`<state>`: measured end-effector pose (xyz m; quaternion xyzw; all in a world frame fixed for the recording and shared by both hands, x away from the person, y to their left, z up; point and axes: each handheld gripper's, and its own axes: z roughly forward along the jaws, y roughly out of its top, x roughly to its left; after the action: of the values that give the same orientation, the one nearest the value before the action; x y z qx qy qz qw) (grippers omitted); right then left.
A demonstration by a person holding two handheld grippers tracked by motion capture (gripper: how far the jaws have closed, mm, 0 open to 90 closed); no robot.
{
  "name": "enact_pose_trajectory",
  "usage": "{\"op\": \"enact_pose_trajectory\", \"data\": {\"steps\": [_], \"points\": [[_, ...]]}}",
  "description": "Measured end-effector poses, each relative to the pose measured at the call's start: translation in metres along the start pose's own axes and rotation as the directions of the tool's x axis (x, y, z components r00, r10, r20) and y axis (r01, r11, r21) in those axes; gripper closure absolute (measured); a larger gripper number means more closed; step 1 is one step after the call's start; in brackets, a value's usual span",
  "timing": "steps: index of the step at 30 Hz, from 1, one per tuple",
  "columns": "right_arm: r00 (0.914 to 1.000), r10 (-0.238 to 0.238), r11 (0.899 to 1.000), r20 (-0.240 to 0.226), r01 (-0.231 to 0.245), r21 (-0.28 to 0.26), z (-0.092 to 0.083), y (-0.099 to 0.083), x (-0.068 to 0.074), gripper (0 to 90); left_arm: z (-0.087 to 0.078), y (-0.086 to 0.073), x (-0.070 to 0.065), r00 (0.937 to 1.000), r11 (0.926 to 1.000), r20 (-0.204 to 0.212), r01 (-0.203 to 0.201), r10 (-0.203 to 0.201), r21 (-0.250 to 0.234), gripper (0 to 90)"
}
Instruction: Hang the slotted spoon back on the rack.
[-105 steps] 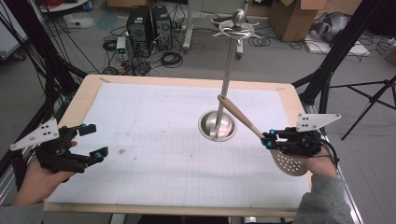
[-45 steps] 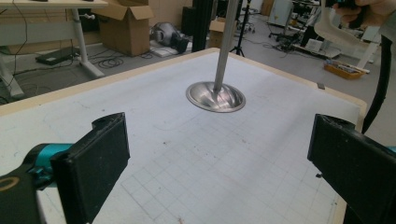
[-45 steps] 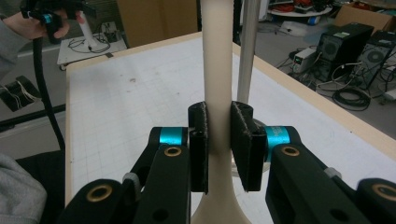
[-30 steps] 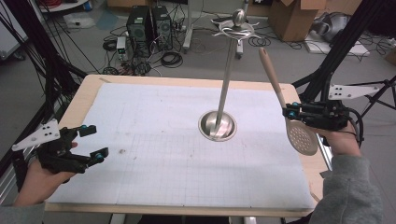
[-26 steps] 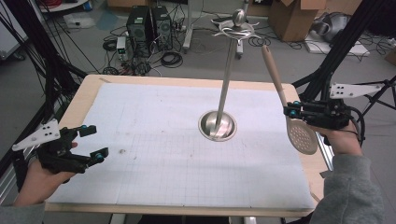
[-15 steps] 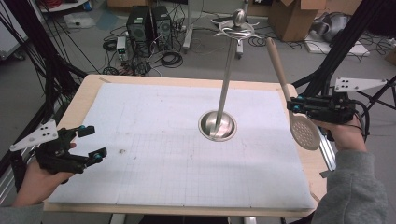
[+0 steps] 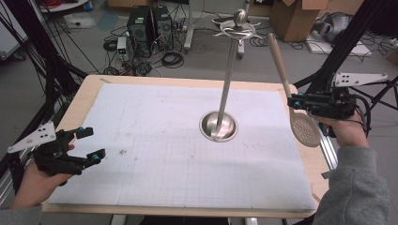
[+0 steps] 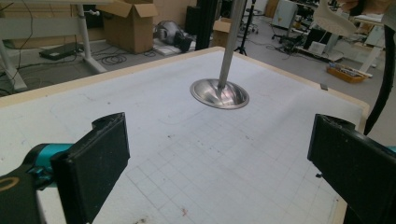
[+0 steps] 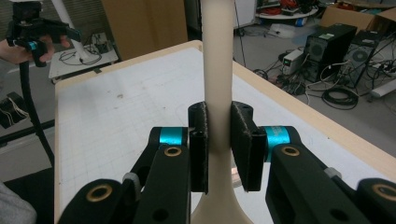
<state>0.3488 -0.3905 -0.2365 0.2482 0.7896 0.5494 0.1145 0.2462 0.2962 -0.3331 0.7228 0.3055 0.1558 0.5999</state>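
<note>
Slotted spoon (image 7: 299,123) up in the air off the right edge of the table (image 7: 89,93), perforated bowl low, pale handle slanting up and away toward the hooked top of the steel stand (image 7: 226,82), clear of it. Right gripper (image 7: 292,101) clamped on the handle just above the bowl, both pads pressed flat against it in the right gripper view. Left gripper (image 7: 89,144) low over the near left corner of the white mat (image 7: 155,140), jaws wide apart, nothing between.

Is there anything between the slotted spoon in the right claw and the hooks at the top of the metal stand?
Nothing visible. The right claw holds the slotted spoon beside the stand, and open air separates its handle tip from the hooks.
</note>
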Motion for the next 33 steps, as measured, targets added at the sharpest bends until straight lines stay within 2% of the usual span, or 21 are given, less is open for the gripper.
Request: {"op": "enact_pose_trajectory", "data": {"steps": [8, 22, 33], "points": [[1.0000, 0.000, 1.000, -0.002, 0.000, 0.018, 0.004, 0.003, -0.001, 77.8, 0.001, 0.000, -0.001, 1.0000, 1.0000, 0.006, -0.002, 0.002, 0.000, 6.0], [1.0000, 0.004, 0.999, -0.008, -0.004, 0.035, 0.010, 0.004, -0.002, 77.8, -0.005, 0.000, 0.002, 0.9999, 0.9999, -0.012, 0.007, -0.007, -0.008, 6.0], [0.9999, 0.000, 0.999, -0.017, 0.000, 0.042, 0.019, 0.006, -0.002, 77.8, -0.005, -0.002, 0.003, 0.9998, 1.0000, -0.016, 0.007, -0.007, -0.002, 6.0]]}}
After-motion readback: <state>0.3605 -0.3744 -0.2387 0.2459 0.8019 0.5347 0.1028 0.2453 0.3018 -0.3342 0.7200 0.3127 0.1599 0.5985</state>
